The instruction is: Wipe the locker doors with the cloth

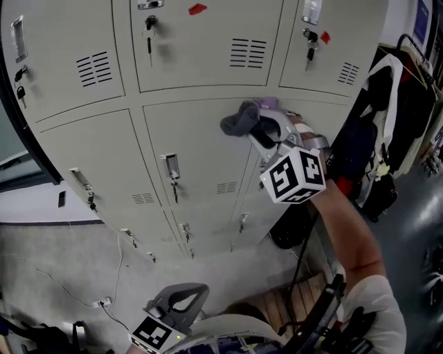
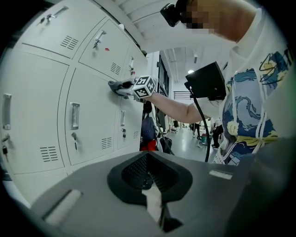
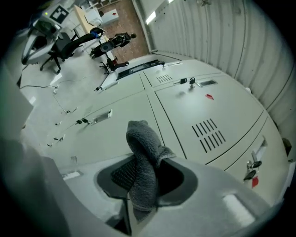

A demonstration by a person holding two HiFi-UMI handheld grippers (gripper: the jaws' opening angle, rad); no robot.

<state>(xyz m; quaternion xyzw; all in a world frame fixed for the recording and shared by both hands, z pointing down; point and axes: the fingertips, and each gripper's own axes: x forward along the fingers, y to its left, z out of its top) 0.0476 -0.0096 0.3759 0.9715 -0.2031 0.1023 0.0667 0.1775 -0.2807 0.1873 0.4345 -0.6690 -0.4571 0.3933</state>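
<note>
A bank of pale grey lockers fills most of the head view, its doors stacked in rows, each with a slotted vent and a metal handle. Below them lies a light concrete floor with a thin cable trailing across it. Past the right edge of the lockers, dark bags and clothing hang from a rack.

The person's right forearm reaches up from the lower right toward the middle-row door. It carries the right tool, whose marker cube faces the camera. In the right gripper view this right tool is pinching a grey cloth, which stands up out of the jaws in a twisted fold. The cloth sits at the upper right corner of the middle-row door, just under its top edge and beside the seam with the neighbouring door; from the left gripper view it appears to touch the door face.

The left tool is held low, near the person's body and well apart from the lockers. In its own view the left tool has its jaws pressed together with nothing between them.

Small keys hang from the locks, and a red tag marks an upper door.
</note>
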